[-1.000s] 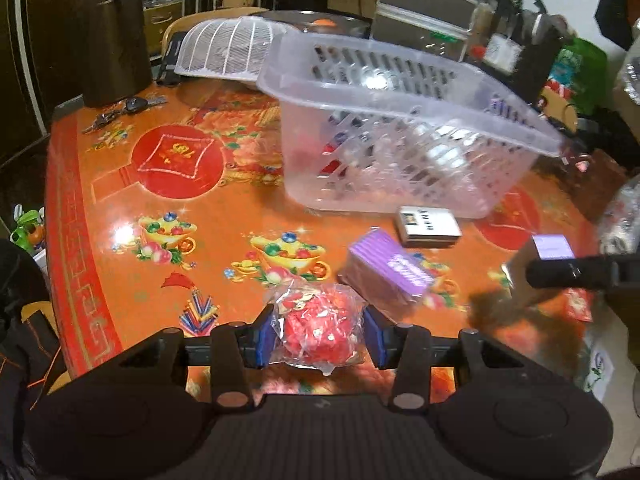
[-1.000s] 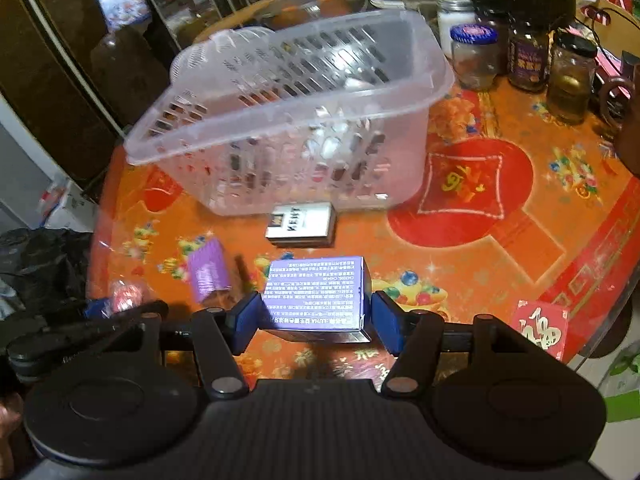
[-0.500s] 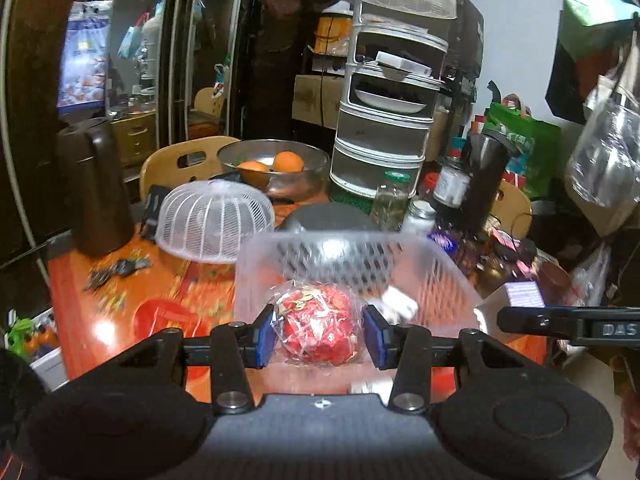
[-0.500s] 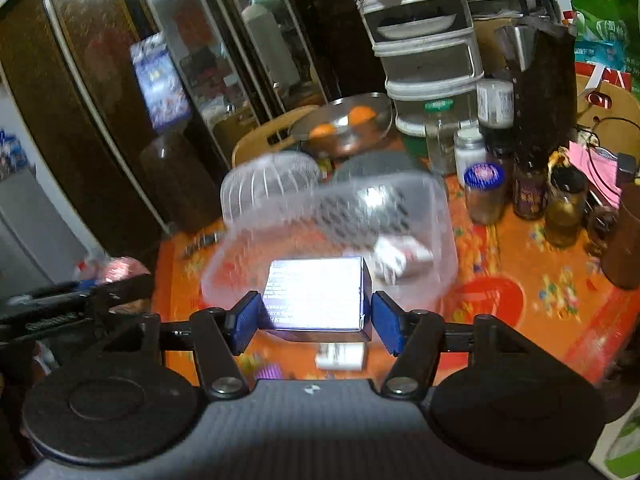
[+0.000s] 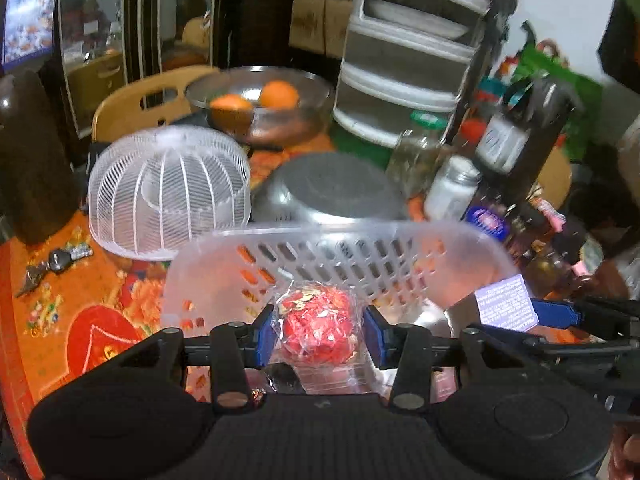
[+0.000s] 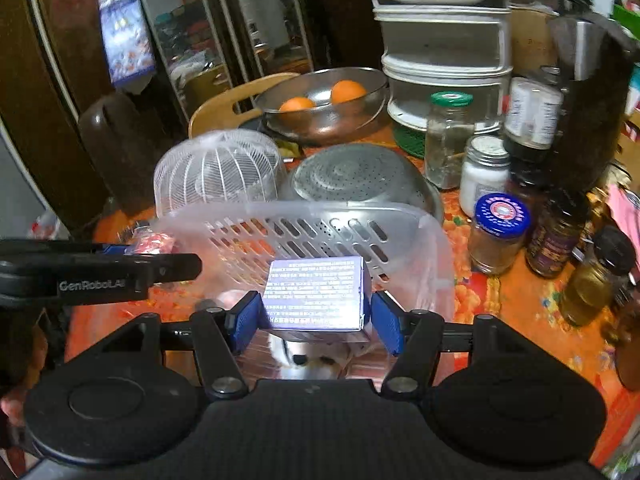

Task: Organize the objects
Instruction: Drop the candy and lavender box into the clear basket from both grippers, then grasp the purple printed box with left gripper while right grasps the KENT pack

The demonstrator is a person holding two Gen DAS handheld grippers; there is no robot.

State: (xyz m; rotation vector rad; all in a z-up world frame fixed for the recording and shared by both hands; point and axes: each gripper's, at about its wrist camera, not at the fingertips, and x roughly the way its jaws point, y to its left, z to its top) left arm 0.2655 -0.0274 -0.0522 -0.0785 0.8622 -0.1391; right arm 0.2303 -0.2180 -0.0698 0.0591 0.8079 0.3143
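Observation:
My left gripper (image 5: 319, 334) is shut on a clear bag of red sweets (image 5: 318, 330) and holds it over the inside of the clear slotted plastic basket (image 5: 340, 236). My right gripper (image 6: 314, 320) is shut on a purple and white box (image 6: 316, 294) and holds it over the same basket (image 6: 320, 216), to the right of the left gripper. The box also shows at the right of the left wrist view (image 5: 505, 303). The left gripper's arm (image 6: 96, 272) crosses the right wrist view at the left.
Behind the basket stand a white mesh food cover (image 5: 168, 192), an upturned metal colander (image 6: 360, 180), a metal bowl with two oranges (image 6: 320, 104) and stacked tins (image 6: 444, 52). Several jars (image 6: 500, 232) crowd the right. Keys (image 5: 56, 264) lie at the left on the orange tablecloth.
Both grippers lifted their loads from the table and moved forward over the basket, then lowered toward its inside. Both grips stayed shut.

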